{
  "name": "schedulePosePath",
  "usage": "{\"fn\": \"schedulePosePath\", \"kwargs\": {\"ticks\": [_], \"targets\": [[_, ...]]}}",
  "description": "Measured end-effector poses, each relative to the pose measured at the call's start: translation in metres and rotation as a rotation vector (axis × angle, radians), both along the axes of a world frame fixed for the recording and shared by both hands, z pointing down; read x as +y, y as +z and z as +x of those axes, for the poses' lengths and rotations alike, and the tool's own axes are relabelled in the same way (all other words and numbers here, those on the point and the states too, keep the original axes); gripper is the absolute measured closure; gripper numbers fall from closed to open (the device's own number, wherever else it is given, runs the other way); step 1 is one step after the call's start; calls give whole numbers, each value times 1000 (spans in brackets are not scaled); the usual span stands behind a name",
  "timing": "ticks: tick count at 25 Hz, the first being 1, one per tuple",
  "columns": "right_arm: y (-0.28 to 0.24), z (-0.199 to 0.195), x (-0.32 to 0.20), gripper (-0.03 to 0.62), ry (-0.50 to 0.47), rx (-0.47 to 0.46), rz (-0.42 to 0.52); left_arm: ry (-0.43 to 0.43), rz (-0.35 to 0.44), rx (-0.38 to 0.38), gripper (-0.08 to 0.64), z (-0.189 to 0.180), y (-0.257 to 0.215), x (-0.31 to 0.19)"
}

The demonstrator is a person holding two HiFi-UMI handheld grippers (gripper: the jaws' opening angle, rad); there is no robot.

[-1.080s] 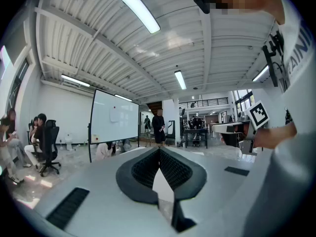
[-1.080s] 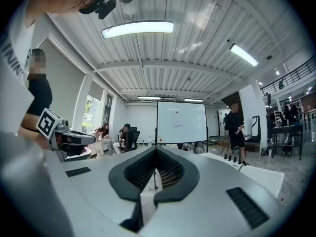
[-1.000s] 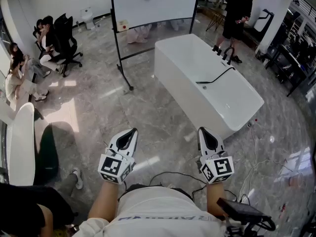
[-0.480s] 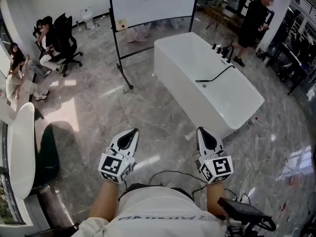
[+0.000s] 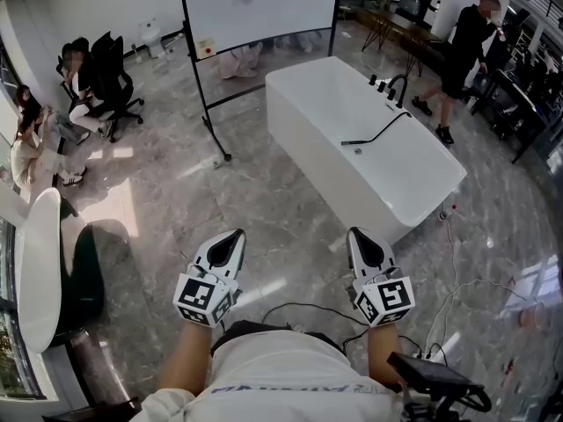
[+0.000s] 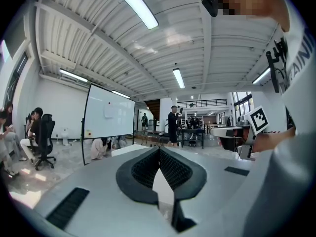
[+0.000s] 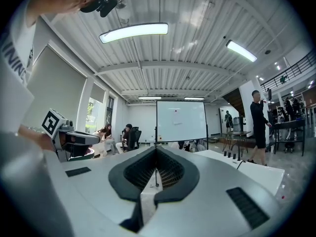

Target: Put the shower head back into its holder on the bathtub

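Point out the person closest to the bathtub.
The person in black, standing near the tap end of the bathtub; the seated people are far off at the left.

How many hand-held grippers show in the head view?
2. The left hand-held gripper is at lower left and the right hand-held gripper at lower right, both short of the bathtub.

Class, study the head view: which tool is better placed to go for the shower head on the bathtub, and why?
Right. The bathtub lies ahead and to the right, so the right tool is nearer the shower head than the left tool. Both are shut and empty.
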State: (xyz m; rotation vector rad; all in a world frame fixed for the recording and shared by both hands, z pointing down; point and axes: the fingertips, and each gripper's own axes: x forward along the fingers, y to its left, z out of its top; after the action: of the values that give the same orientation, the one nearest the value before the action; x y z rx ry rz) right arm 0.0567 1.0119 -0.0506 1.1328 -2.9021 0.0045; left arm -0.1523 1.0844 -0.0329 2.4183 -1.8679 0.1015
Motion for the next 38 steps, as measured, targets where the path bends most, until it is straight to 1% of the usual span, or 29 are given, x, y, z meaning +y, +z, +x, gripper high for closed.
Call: {"fn": "schedulePosePath", "kwargs": {"ticks": [4, 8, 11, 16, 19, 24, 27, 32, 38], "targets": [[9, 23, -6, 581, -9, -11, -14, -4, 0, -18, 541, 25, 5, -2], [19, 31, -4, 581, -25, -28, -43, -3, -20, -38, 541, 38, 7, 1], [26, 36, -4, 581, -27, -26, -58, 2, -37, -30, 541, 45, 11, -3], [39, 51, -21, 581, 11, -7, -87, 35, -52, -21, 541, 56, 21, -27], [41, 54, -38, 581, 45, 5, -94, 62, -53, -6, 541, 55, 24, -48], [41, 40, -68, 581, 77, 41, -89, 102, -52, 20, 541, 40, 30, -88], [40, 22, -94, 581, 99, 52, -88, 123, -56, 33, 541, 21, 33, -117], [33, -23, -145, 581, 117, 81, -64, 149, -57, 54, 541, -23, 35, -175], [26, -87, -194, 581, 143, 103, -61, 193, -63, 28, 541, -79, 35, -232]]}}
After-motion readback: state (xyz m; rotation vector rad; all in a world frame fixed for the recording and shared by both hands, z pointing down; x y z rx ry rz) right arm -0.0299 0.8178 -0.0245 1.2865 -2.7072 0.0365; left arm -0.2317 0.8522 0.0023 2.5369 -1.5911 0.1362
